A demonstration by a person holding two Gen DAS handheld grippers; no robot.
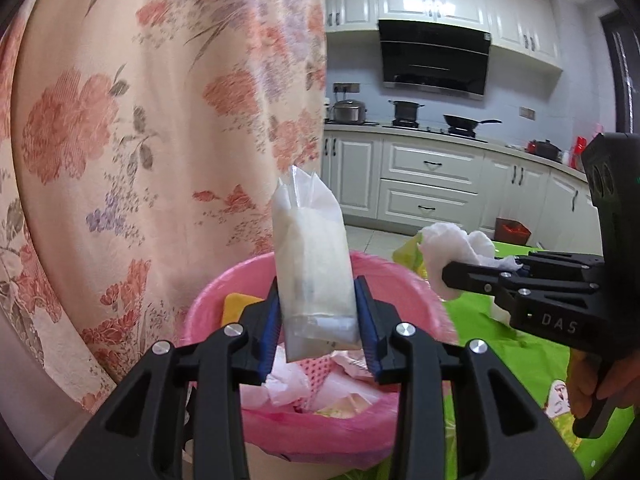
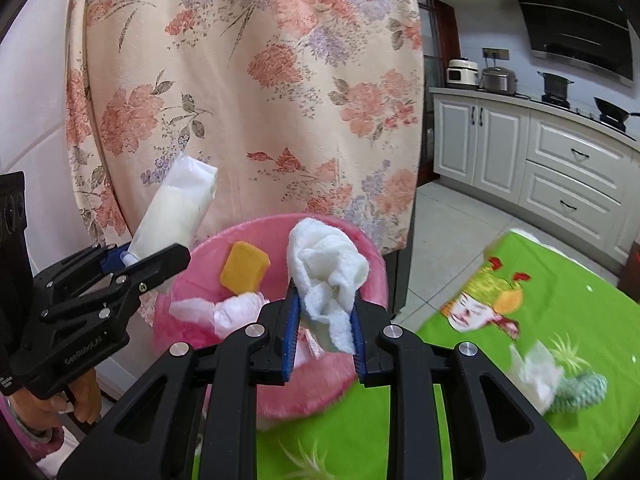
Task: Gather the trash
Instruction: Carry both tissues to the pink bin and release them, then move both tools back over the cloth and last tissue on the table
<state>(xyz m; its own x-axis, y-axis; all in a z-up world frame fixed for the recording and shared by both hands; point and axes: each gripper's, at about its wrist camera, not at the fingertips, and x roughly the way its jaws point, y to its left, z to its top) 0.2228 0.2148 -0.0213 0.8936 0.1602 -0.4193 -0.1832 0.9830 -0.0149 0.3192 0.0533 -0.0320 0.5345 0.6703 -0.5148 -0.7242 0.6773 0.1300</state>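
Note:
A pink-lined trash bin (image 1: 208,300) (image 2: 256,224) stands beside the table, holding crumpled paper and a yellow sponge (image 2: 244,266). Over its opening my left gripper (image 1: 318,292) (image 2: 154,258) is shut on a clear plastic packet (image 1: 312,248) (image 2: 172,216) with whitish contents, which stands upright between the blue pads. My right gripper (image 2: 324,292) (image 1: 452,276) is shut on a wad of white tissue (image 2: 324,260) (image 1: 444,244), held above the bin's near rim. The two grippers sit side by side, apart from each other.
A floral curtain (image 1: 140,120) hangs right behind the bin. The green printed tablecloth (image 2: 520,320) carries another crumpled tissue (image 2: 536,376) and a green-white knitted piece (image 2: 580,392). White kitchen cabinets (image 1: 428,184) and a tiled floor lie beyond.

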